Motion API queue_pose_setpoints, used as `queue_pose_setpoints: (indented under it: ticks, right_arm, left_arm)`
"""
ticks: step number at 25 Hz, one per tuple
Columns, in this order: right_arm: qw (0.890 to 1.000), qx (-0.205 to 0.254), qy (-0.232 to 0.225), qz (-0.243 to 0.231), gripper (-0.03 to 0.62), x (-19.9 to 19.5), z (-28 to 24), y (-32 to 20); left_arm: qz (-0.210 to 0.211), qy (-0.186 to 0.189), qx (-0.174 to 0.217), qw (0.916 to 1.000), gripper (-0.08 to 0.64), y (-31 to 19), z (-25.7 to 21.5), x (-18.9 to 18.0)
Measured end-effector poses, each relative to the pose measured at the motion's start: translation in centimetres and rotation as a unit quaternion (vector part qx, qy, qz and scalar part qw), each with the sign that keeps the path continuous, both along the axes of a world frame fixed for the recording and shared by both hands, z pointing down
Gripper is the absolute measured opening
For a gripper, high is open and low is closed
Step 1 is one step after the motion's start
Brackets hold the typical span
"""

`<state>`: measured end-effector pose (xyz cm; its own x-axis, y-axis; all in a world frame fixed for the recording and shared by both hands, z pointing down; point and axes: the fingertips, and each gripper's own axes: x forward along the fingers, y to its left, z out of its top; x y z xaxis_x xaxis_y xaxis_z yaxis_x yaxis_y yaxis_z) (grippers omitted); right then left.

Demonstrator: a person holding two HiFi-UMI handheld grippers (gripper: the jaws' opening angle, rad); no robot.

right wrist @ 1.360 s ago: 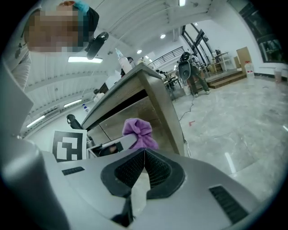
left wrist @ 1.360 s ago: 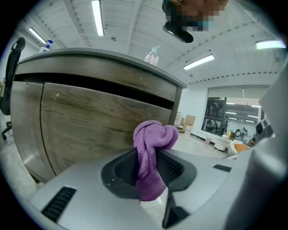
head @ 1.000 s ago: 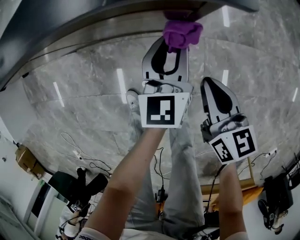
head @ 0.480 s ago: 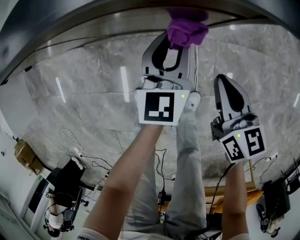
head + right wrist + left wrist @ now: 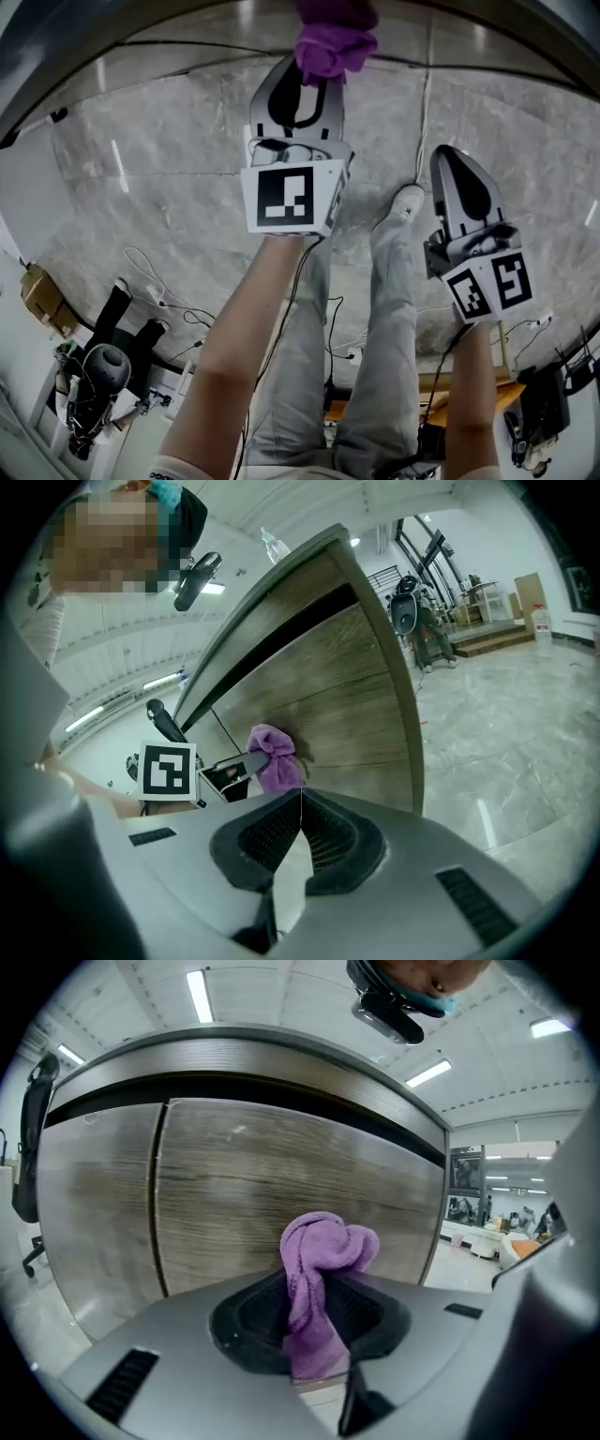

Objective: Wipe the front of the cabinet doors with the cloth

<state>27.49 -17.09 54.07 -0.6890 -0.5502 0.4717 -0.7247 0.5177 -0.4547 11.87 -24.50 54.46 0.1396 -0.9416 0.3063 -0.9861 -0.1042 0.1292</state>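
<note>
My left gripper (image 5: pixel 314 75) is shut on a purple cloth (image 5: pixel 333 42), whose bunched end presses against the wood-grain cabinet door (image 5: pixel 281 1185). In the left gripper view the cloth (image 5: pixel 319 1279) hangs between the jaws, right of the seam between two doors (image 5: pixel 159 1204). My right gripper (image 5: pixel 457 183) hangs lower to the right, shut with nothing in it, away from the cabinet. The right gripper view shows the cloth (image 5: pixel 274 757) and the left gripper (image 5: pixel 234 771) against the door (image 5: pixel 337 686) from the side.
The cabinet's dark top edge (image 5: pixel 141 37) curves over the head view. Below lie a grey marble floor (image 5: pixel 159 178), the person's legs and shoe (image 5: pixel 408 202), cables (image 5: pixel 159 300) and gear at the left. A chair (image 5: pixel 28 1101) stands left of the cabinet.
My left gripper has moved left and up along the cabinet front with the cloth. The right gripper stayed nearly still at the right.
</note>
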Motion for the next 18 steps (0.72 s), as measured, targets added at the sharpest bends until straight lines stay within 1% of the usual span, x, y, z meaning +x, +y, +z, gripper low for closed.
queue_pose_setpoints:
  ticks: [2, 8, 14, 18]
  right_arm:
    - [1.000, 0.001, -0.001, -0.006, 0.028, -2.1, 0.0, 0.2]
    - [1.000, 0.005, -0.002, -0.018, 0.028, -6.8, -0.3, -0.2]
    - [1.000, 0.007, -0.006, -0.028, 0.028, -10.1, 0.0, -0.4]
    - [0.999, 0.008, -0.012, -0.036, 0.028, -11.6, -0.1, 0.0]
  left_arm:
    - [-0.004, -0.003, -0.001, 1.0000, 0.101, 0.3, 0.2, -2.3]
    - [-0.018, -0.004, -0.005, 0.9998, 0.101, 0.9, 0.3, -7.4]
    - [-0.044, -0.011, -0.010, 0.9989, 0.101, 1.5, 0.7, -12.3]
    - [-0.065, -0.025, -0.011, 0.9975, 0.101, 2.1, 0.8, -14.9]
